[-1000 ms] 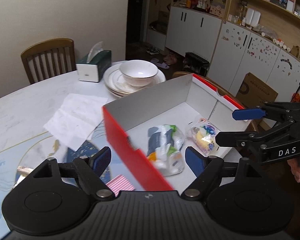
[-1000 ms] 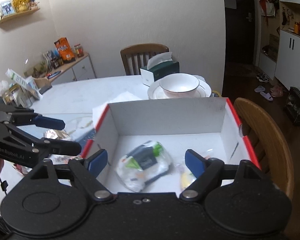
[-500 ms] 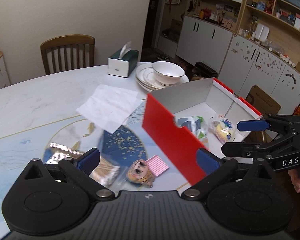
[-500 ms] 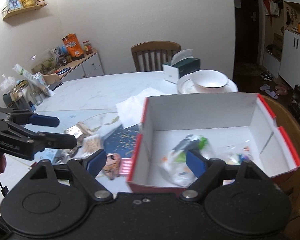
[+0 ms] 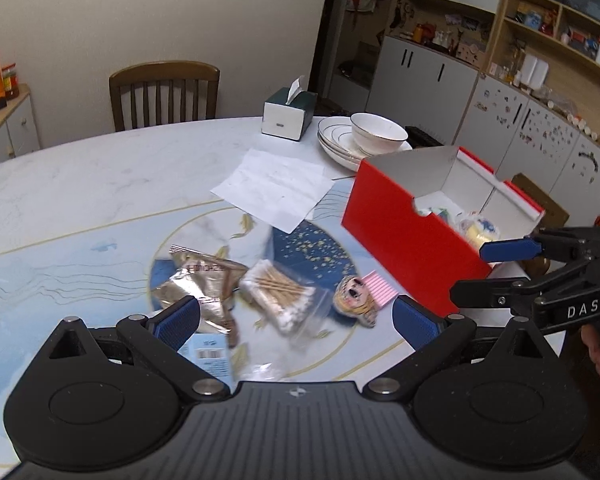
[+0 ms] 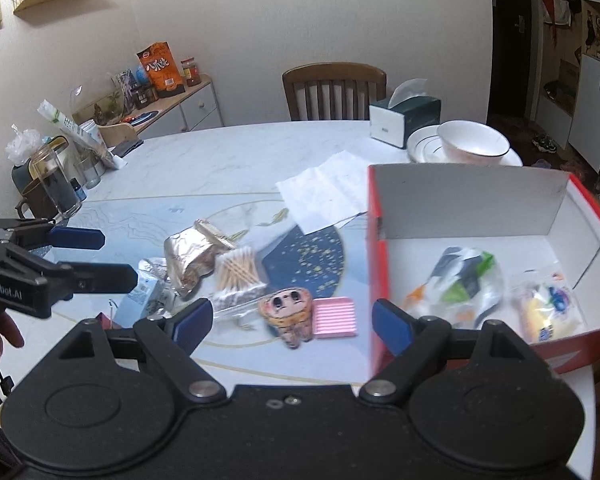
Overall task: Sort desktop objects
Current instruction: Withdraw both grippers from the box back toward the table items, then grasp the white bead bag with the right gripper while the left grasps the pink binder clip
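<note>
Hovering over the table (image 5: 80, 184), both tongs, left (image 5: 296, 318) and right (image 6: 292, 322), gape released and empty. Just beyond lie the cotton-swab bag (image 5: 278, 292), foil pouch (image 5: 198, 276) and cartoon-face trinket (image 5: 356, 298), with the red box (image 5: 404, 232) farther right. Overlapping slippery packets could be pinched together or slide away.

An open red cardboard box with white interior (image 6: 468, 204) stands upright at the desk's right edge. Two items lie on its floor: a clear plastic packet printed green, grey and orange (image 6: 456, 280), and beside it, to the right, a clear packet with yellow and blue contents (image 6: 548, 308). Outside the box, loose on the desk, a cluster is seen: a crumpled silver foil pouch (image 5: 196, 280); touching it, a clear bag of wooden cotton swabs (image 5: 280, 292); a small cartoon-face figure (image 5: 356, 294) lying against a pink ribbed rectangular pad (image 5: 380, 286); and a pale blue barcoded packet (image 5: 210, 354), partly hidden.
</note>
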Motion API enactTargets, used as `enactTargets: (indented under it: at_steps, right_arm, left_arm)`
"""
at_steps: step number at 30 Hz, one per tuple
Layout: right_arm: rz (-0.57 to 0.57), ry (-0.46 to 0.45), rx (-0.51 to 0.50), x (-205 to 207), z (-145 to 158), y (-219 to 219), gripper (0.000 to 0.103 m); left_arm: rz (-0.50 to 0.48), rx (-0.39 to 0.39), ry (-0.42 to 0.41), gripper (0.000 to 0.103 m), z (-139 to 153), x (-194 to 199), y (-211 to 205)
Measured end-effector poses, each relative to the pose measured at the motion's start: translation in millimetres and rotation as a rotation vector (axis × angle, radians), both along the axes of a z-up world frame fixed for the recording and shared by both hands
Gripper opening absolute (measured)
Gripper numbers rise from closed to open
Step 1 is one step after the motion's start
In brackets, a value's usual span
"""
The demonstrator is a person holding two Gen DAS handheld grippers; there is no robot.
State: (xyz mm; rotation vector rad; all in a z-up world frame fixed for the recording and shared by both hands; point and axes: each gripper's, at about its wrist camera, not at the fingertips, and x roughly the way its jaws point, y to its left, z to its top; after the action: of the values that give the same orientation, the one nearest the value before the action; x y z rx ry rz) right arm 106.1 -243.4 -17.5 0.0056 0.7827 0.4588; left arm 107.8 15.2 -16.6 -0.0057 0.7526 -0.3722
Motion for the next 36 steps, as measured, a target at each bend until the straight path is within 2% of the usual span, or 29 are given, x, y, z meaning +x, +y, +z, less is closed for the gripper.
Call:
enactTargets:
  at_steps: [5,20,36]
  right_arm:
    - [0.006,0.014,-0.001,-3,-5,22,0.087]
    - [0.023,0.033,-0.037,-10,-21,77,0.087]
    - [0.100,0.085,-0.106,-3,-49,121,0.086]
  left_arm:
    - [-0.021,-0.038,0.042,0.103,-10,-2,21]
    - [-0.022,0.102,0.060,0.103,-54,-19,63]
    - [-0.059,0.128,0.094,0.102,-85,-18,61]
